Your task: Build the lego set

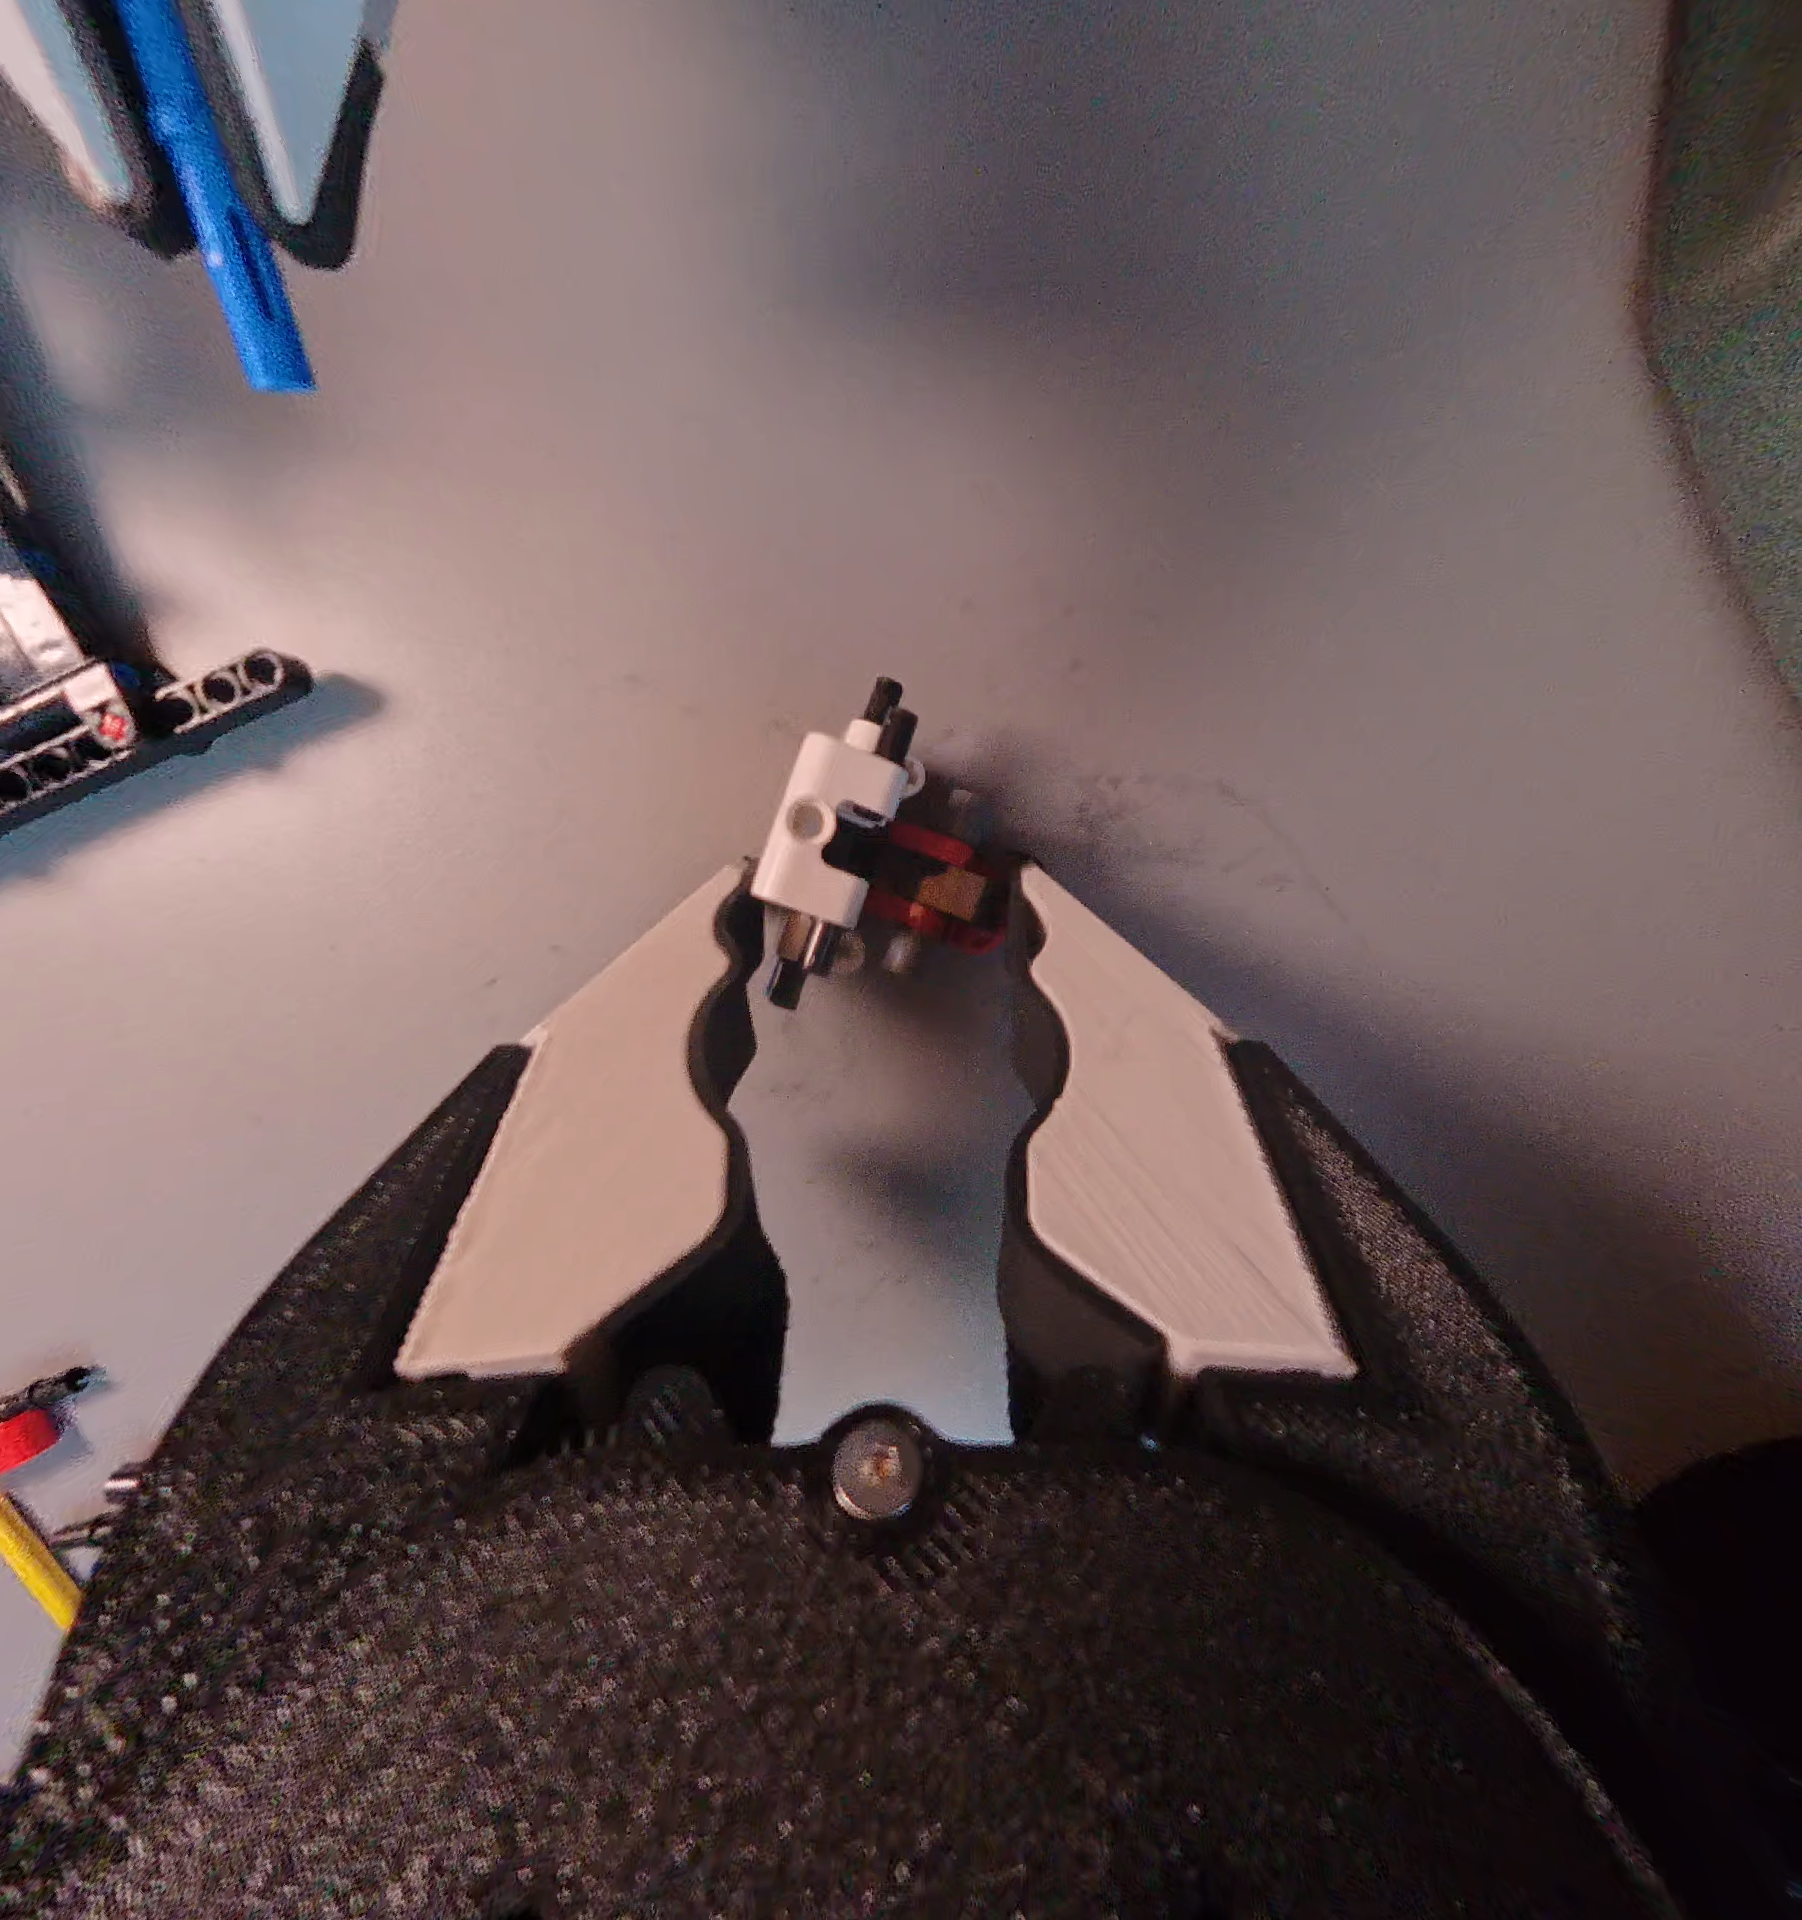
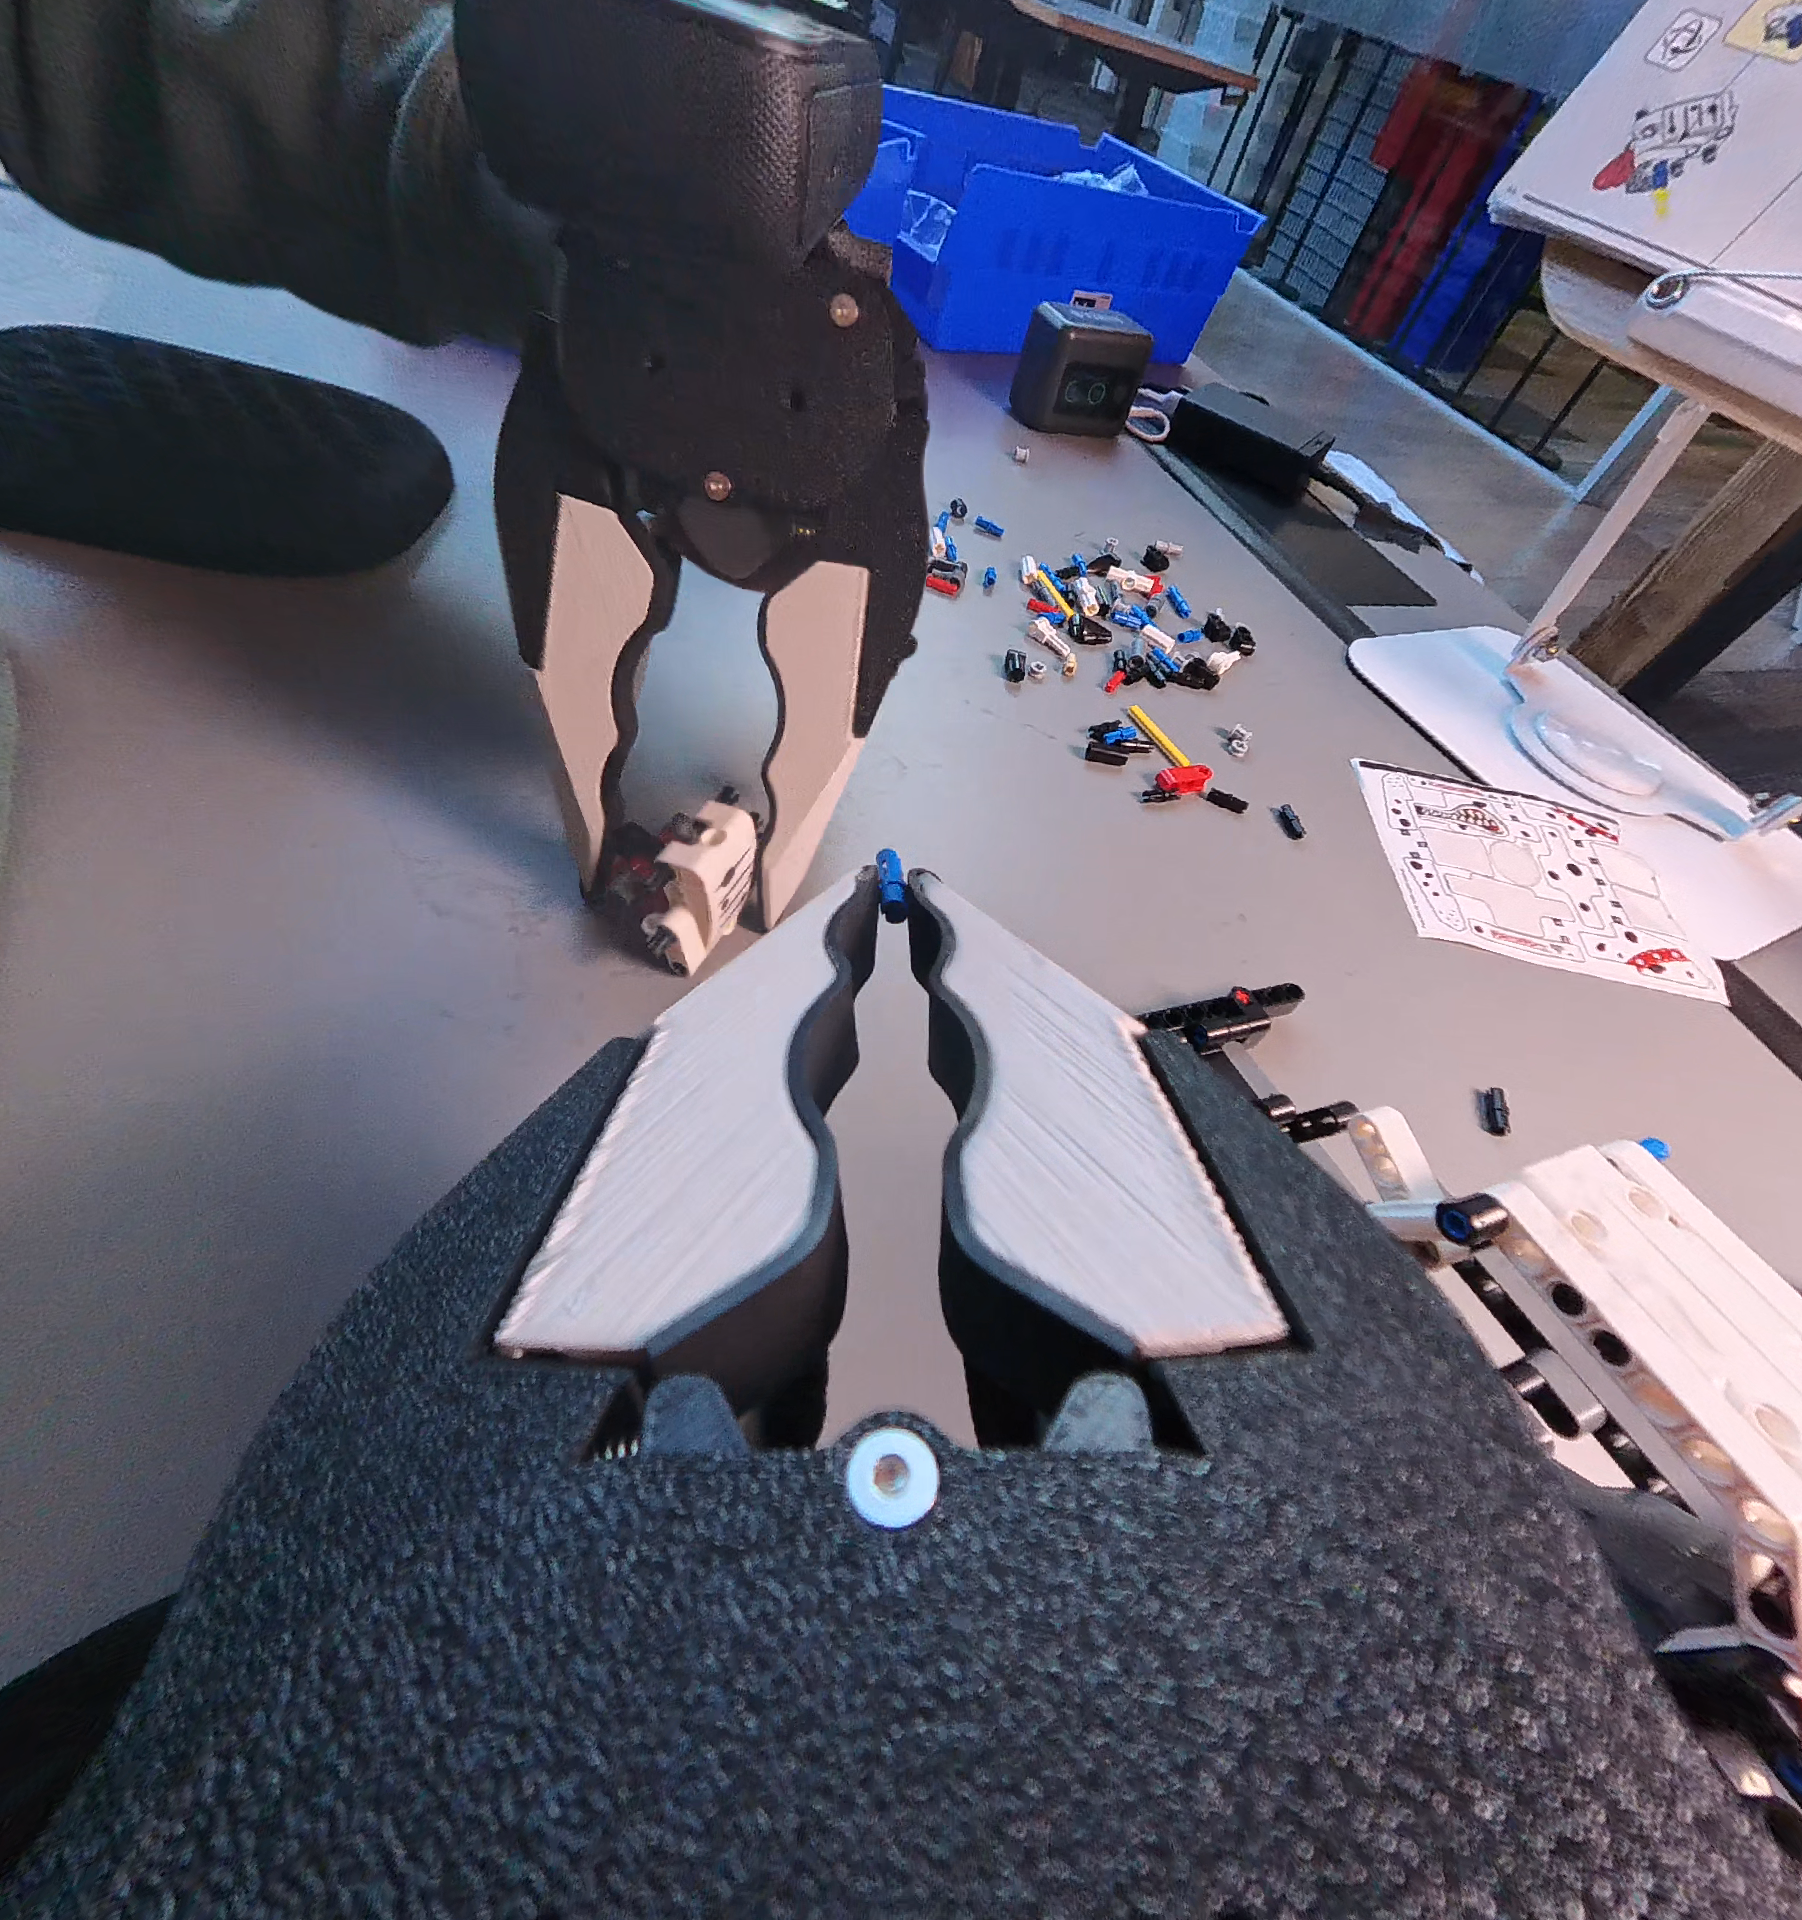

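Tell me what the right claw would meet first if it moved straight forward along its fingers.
Probably the grey tabletop just beyond the small blue plastic pin held by the right claw; the white-and-red brick assembly lies left of that line. Depth is unclear.

Take the small assembly [image 2: 689, 883] as your landmark: it lies on the table [image 2: 253, 935] between your left gripper's [image 2: 673, 873] fingertips. Your right gripper [image 2: 892, 883] sits just right of it, pinching a pin [image 2: 889, 883]. Loose parts [image 2: 1115, 623] lie behind-right; the sticker sheet [image 2: 1531, 873] farther right; the larger model [image 2: 1655, 1278] right-front.
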Action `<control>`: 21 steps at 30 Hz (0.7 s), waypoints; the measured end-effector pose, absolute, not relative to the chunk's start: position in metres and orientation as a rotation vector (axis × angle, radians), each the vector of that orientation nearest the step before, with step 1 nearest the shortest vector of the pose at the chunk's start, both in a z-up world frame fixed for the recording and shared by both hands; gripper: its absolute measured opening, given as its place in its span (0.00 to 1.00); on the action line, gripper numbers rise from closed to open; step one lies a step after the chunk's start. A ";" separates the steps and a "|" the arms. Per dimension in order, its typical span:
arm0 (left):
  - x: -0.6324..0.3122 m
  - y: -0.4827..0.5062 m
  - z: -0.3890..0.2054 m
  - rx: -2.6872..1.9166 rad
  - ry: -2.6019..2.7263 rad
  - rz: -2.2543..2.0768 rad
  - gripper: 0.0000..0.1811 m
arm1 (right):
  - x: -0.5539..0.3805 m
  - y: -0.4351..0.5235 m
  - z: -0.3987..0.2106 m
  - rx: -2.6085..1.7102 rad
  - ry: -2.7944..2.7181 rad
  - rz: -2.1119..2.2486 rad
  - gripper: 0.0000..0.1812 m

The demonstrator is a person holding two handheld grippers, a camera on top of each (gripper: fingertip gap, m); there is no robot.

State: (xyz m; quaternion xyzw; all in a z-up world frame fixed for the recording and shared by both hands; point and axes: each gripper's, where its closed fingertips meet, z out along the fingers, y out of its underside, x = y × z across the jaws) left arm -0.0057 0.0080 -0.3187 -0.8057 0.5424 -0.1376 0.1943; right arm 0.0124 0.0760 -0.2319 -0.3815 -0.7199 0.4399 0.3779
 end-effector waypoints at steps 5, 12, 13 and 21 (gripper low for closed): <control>0.000 0.006 -0.313 -2.231 1.376 -0.553 0.25 | 0.015 0.070 -0.230 -0.961 -1.851 1.149 0.03; 0.018 0.010 -0.234 -1.843 0.775 -0.967 0.25 | 0.022 0.042 -0.202 -0.884 -1.820 1.376 0.03; 0.018 0.010 -0.229 -1.815 0.741 -0.971 0.25 | 0.022 0.038 -0.200 -0.876 -1.826 1.388 0.03; 0.021 0.013 -0.242 -1.901 0.670 -0.951 0.25 | 0.016 0.034 -0.218 -0.913 -1.908 1.294 0.03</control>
